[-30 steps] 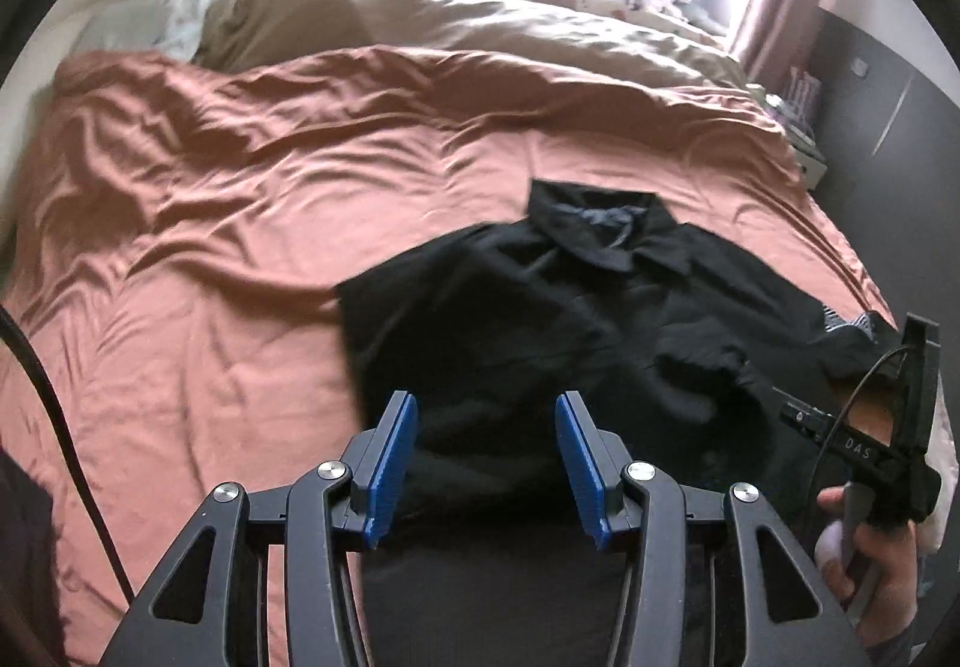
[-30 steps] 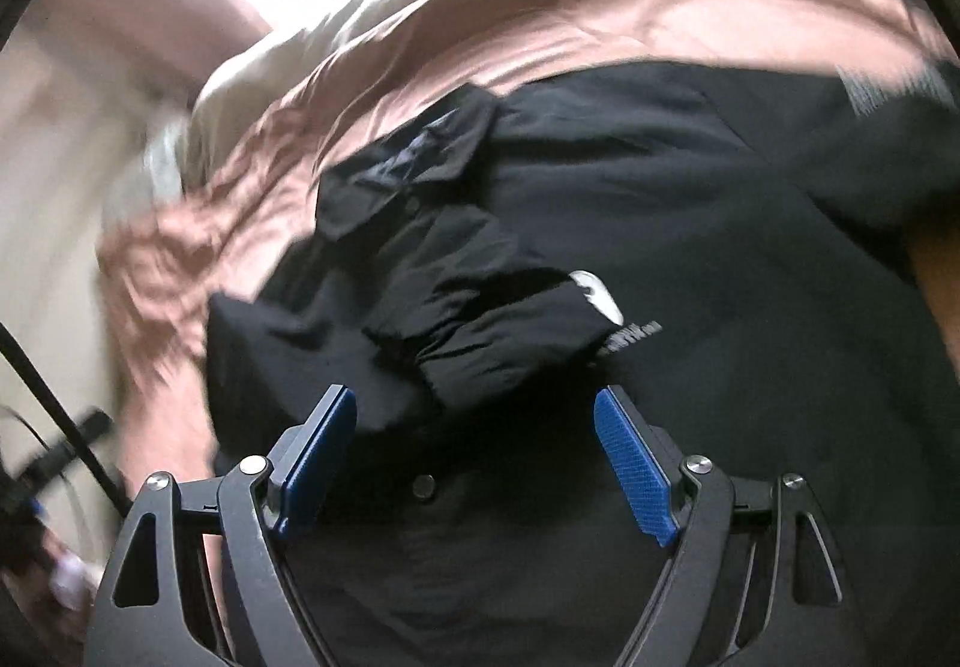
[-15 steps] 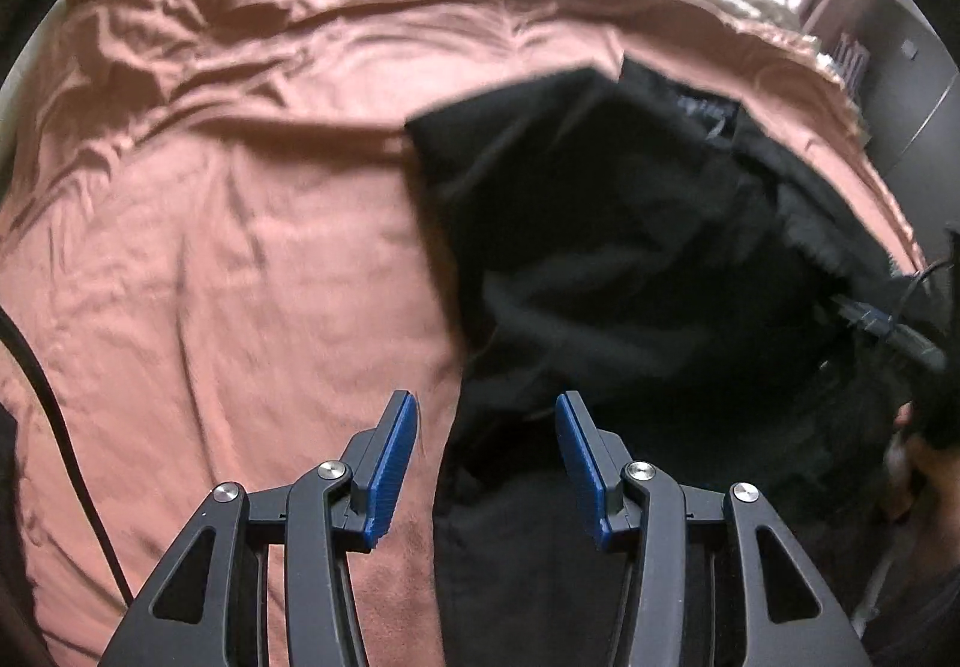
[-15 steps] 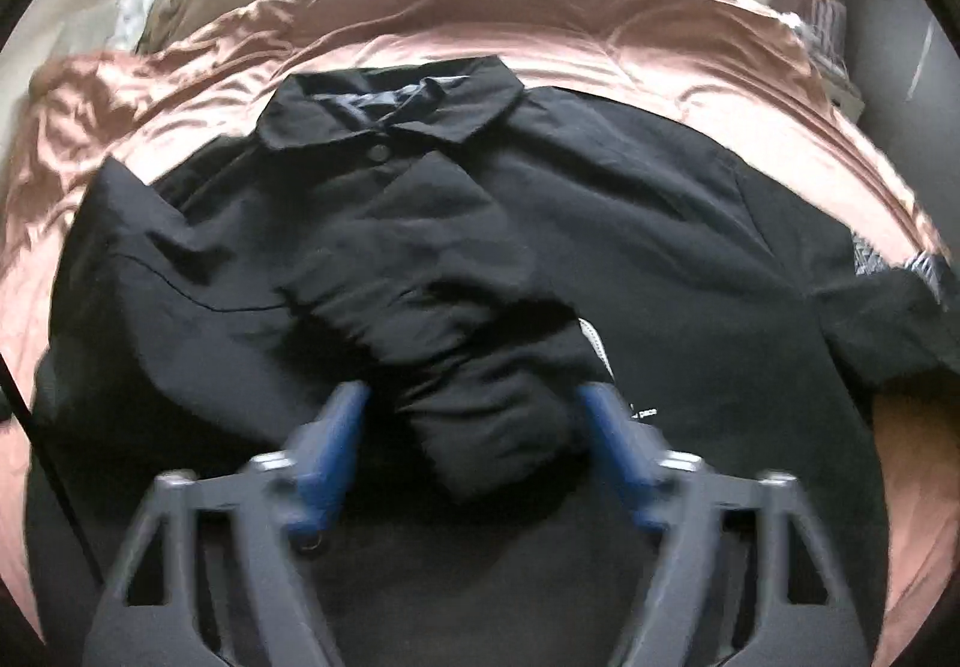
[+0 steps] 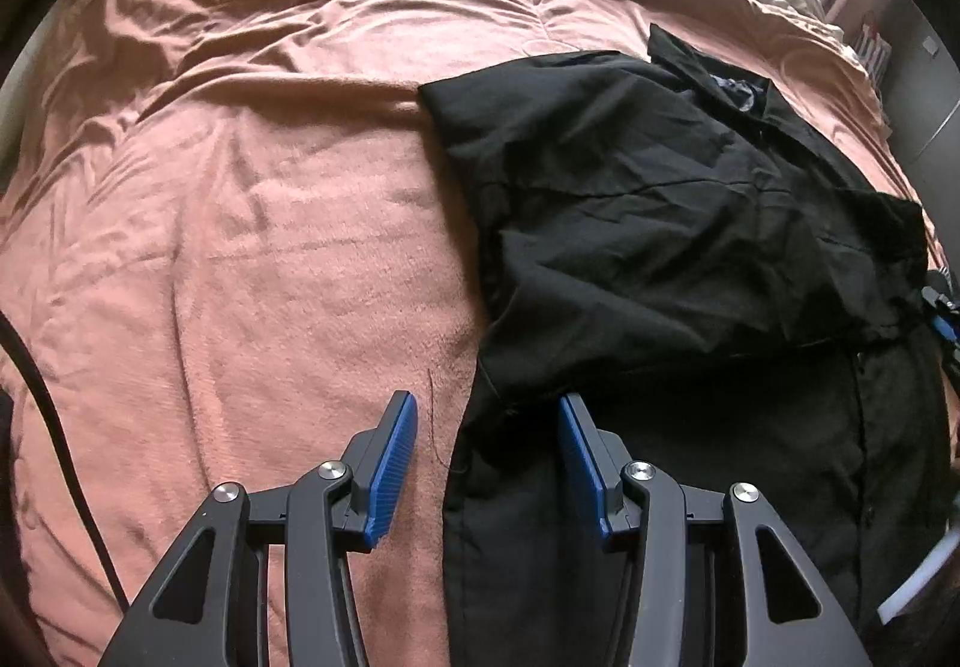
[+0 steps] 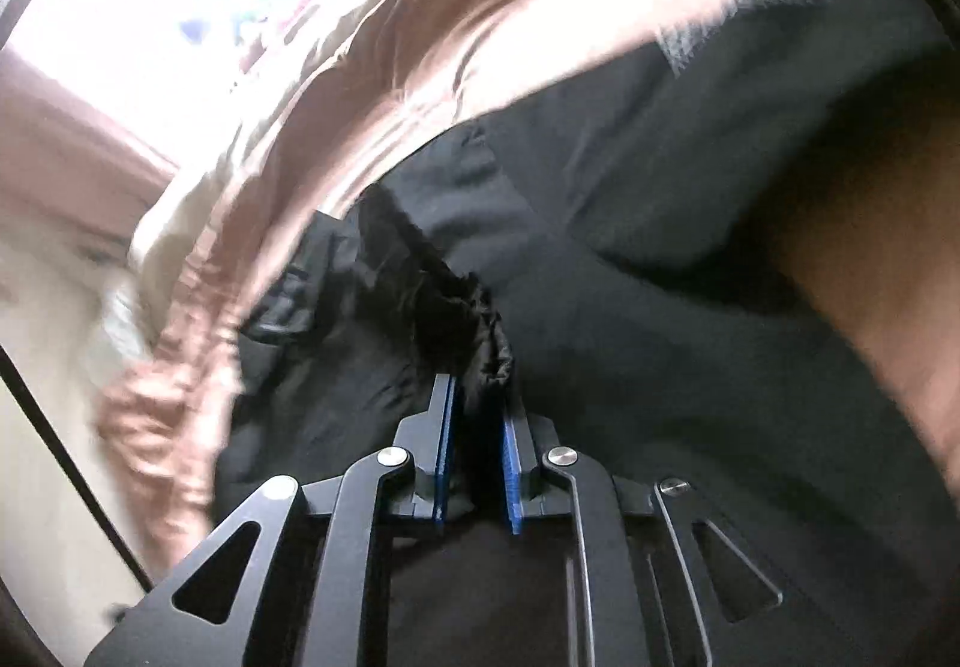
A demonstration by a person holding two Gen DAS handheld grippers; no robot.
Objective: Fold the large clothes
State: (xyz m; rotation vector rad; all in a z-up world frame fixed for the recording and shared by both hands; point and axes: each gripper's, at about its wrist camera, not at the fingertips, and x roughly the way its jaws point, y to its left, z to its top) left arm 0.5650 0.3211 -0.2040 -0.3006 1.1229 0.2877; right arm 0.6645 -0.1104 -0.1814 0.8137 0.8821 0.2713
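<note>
The right hand-held gripper (image 6: pixel 477 415) is closing its jaws on a bunched wad of the black shirt (image 5: pixel 672 223), with fabric already pinched between the blue pads; the left hand-held gripper (image 5: pixel 486 448) stands part-open just above the shirt's left edge, gripping nothing. The likeliest trouble is on the right: the pinch looks to have gathered more than 1 layer, so a lift could drag the folded sleeve (image 6: pixel 420 271) and the panel under it together and undo the fold. The grab is also narrow, so the limp cloth could slide out mid-swing. On the left, the jaws straddle the hem line with bedspread (image 5: pixel 240 247) beneath, and closing there might catch the bedspread too. The shirt lies on the bed ahead of both hand-held grippers, collar (image 5: pixel 714 73) at the far end, 1 side already folded inward, matte, thin and creased, with buttons down the near right part.
</note>
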